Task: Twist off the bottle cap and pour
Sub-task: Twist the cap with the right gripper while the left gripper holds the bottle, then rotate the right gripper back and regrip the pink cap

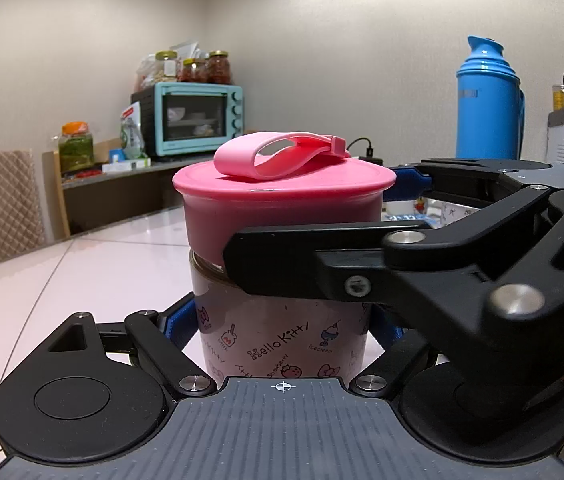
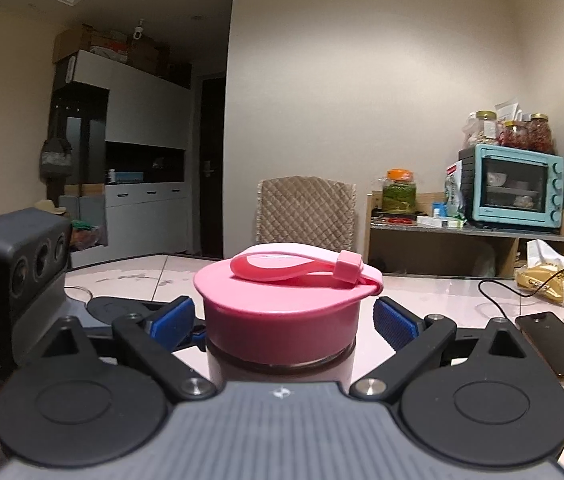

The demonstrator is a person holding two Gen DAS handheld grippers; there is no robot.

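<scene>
A pink Hello Kitty bottle (image 1: 277,340) stands upright on the white table, topped by a wide pink cap (image 1: 282,204) with a strap loop. My left gripper (image 1: 282,324) is shut on the bottle body, blue pads against its sides. My right gripper (image 1: 362,232) reaches in from the right at cap height. In the right wrist view the cap (image 2: 282,316) sits between the blue pads (image 2: 396,322) of my right gripper (image 2: 284,318) with small gaps on both sides, so it is open around the cap.
A blue thermos (image 1: 488,100) stands at the back right. A teal toaster oven (image 2: 516,186) with jars sits on a shelf by the wall. A phone (image 2: 554,344) with a cable and a paper bag (image 2: 546,280) lie on the table's right. A chair (image 2: 306,210) stands behind.
</scene>
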